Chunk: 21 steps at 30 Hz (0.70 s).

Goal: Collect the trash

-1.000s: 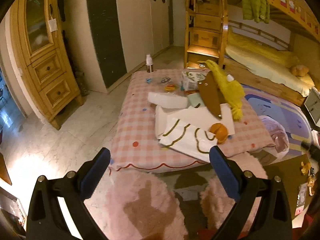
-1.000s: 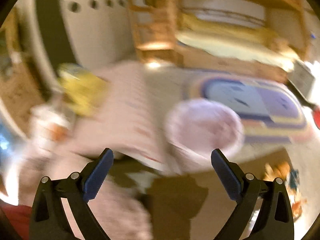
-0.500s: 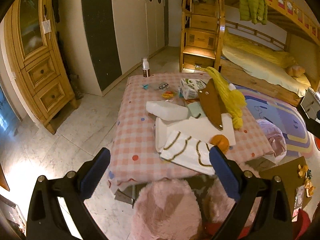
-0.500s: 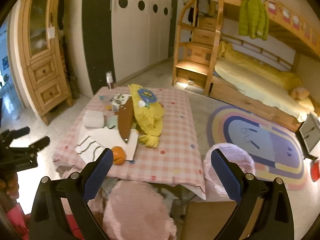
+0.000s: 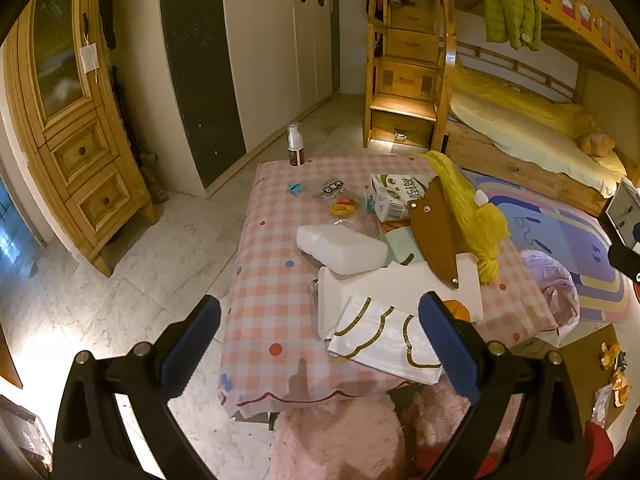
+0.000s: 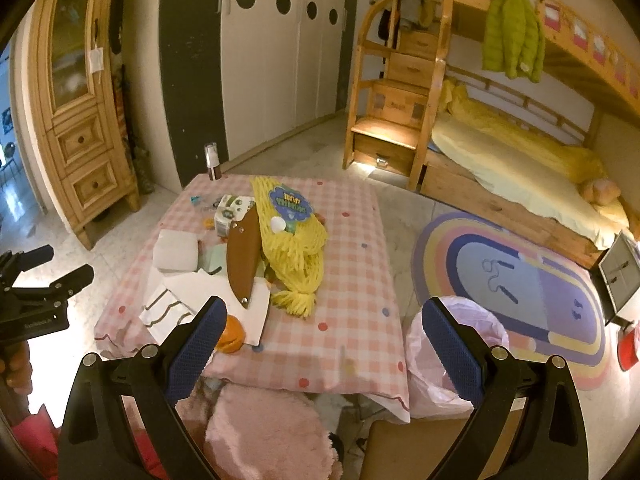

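Pink-lined round trash bin [image 6: 456,344] at four o'clock of pink checked desk [image 6: 352,280], contents unclear, left gripper [image 5: 318,344] and right gripper [image 6: 322,344] both spread apart, empty.

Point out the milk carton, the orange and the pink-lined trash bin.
milk carton [image 5: 394,196], left wrist view, on its printed top face.
orange [image 6: 230,335], right wrist view, on its visible rounded side.
pink-lined trash bin [image 6: 494,326], right wrist view, on the liner's far rim.
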Available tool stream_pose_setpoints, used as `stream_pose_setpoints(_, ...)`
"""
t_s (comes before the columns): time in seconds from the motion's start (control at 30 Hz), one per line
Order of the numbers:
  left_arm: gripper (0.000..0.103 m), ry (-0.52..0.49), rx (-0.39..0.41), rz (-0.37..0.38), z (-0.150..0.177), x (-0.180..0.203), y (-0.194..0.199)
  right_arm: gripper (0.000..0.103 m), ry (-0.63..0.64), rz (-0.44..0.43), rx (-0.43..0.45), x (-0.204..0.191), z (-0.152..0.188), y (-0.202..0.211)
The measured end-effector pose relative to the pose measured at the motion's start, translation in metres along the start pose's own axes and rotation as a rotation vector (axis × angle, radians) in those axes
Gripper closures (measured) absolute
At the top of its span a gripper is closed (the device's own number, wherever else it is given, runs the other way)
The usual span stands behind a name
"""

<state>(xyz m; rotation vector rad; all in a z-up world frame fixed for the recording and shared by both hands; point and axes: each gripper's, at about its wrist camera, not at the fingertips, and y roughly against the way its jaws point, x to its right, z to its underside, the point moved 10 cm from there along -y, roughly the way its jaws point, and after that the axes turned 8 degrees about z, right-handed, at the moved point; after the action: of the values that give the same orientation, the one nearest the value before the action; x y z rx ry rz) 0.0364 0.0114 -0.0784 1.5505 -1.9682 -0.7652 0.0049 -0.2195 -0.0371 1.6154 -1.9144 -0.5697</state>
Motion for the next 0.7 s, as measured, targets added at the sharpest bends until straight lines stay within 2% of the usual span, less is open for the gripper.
stream_pose_setpoints(0.27, 0.007, 0.005, -0.006, -0.032, 0.002, -0.004, 0.003, 0.006, 0.000, -0.014, -0.016, -0.003, 0.006, -0.005)
stream_pose_setpoints(0.7, 0.007, 0.001, -0.022, -0.035, 0.007, -0.003, 0.004, 0.006, 0.003, -0.017, -0.035, -0.002, 0.019, -0.009)
